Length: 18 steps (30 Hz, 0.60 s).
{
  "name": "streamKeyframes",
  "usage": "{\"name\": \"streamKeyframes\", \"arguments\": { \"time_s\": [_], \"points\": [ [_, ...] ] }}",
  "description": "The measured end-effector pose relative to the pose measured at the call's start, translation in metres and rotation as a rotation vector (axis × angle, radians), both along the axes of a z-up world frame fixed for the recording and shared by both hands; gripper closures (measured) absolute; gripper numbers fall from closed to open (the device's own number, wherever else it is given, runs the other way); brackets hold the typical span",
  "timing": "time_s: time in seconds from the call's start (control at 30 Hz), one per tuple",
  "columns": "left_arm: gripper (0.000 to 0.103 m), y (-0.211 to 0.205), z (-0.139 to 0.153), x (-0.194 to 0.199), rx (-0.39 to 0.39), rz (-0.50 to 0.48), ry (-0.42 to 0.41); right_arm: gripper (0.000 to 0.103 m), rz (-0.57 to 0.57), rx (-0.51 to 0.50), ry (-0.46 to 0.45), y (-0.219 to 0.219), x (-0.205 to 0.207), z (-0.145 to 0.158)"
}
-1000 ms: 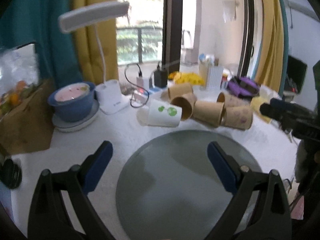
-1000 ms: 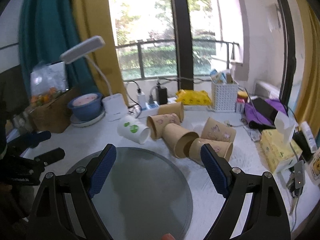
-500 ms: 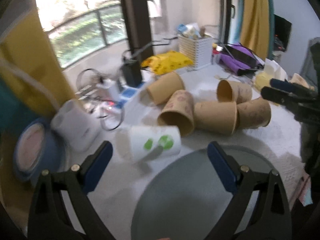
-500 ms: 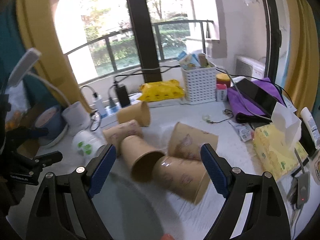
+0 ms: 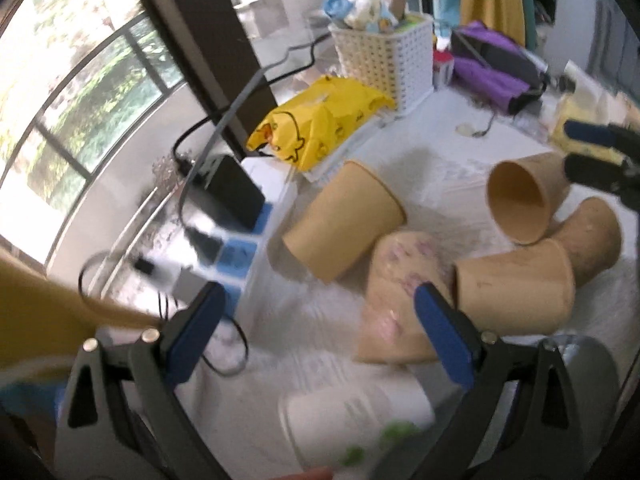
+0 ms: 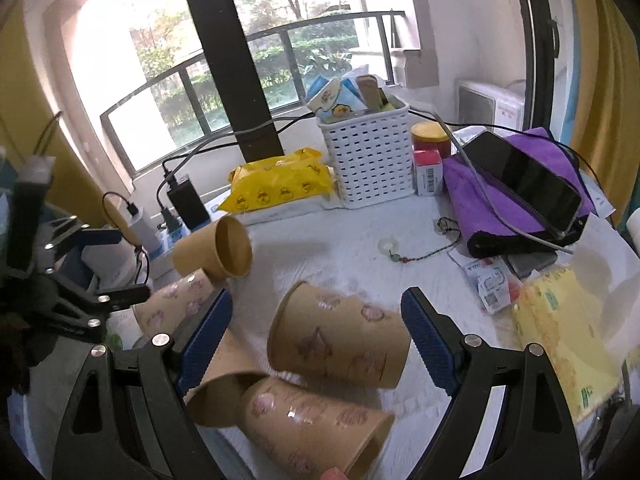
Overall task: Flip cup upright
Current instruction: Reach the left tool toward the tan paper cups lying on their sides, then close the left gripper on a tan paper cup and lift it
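Several brown paper cups lie on their sides on the white table. In the left wrist view a plain brown cup (image 5: 344, 226) lies ahead of my open, empty left gripper (image 5: 320, 332), with a printed cup (image 5: 394, 300) by its right finger and a white cup with green dots (image 5: 356, 428) below it. In the right wrist view my open, empty right gripper (image 6: 316, 340) hovers around a printed brown cup (image 6: 340, 340) on its side. Another printed cup (image 6: 304, 424) lies nearer. The plain cup (image 6: 216, 250) lies further left.
A white basket (image 6: 370, 160), a yellow wipes pack (image 6: 280, 188), a purple cloth with a tablet (image 6: 520, 192), a power strip with cables (image 5: 228, 216) and a yellow tissue pack (image 6: 560, 332) crowd the table's back and right. A grey round mat (image 5: 588, 364) lies near.
Both grippers have moved forward and lower towards the cups. The left one has passed over the white cup. The right one now straddles a printed cup. The grey mat has dropped out of the middle.
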<state>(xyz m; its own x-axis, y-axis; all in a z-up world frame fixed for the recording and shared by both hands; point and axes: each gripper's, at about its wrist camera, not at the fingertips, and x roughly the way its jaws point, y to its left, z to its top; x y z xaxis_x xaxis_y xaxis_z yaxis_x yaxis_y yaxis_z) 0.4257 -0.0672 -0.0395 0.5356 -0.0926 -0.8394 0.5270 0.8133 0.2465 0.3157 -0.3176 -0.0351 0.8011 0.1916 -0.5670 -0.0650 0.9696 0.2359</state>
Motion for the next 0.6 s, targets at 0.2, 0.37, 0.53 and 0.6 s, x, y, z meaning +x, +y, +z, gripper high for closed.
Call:
{"name": "streamKeyframes", "arguments": {
  "time_s": [0.2,0.37,0.53,0.6],
  "points": [
    [0.011,-0.008,-0.012,0.04,0.072,-0.062,0.061,0.015,0.009,0.031,0.002,-0.004,0.004,-0.003],
    [0.014,-0.013,-0.023,0.059,0.1,-0.114,0.126,0.014,0.02,0.044,0.015,-0.005,0.009,-0.007],
    [0.014,-0.023,-0.03,0.068,0.123,-0.164,0.139,0.015,0.016,0.066,0.023,-0.009,0.012,-0.011],
    [0.014,-0.026,-0.033,0.073,0.133,-0.177,0.152,0.015,0.014,0.069,0.018,-0.01,0.012,-0.01]
  ]
}}
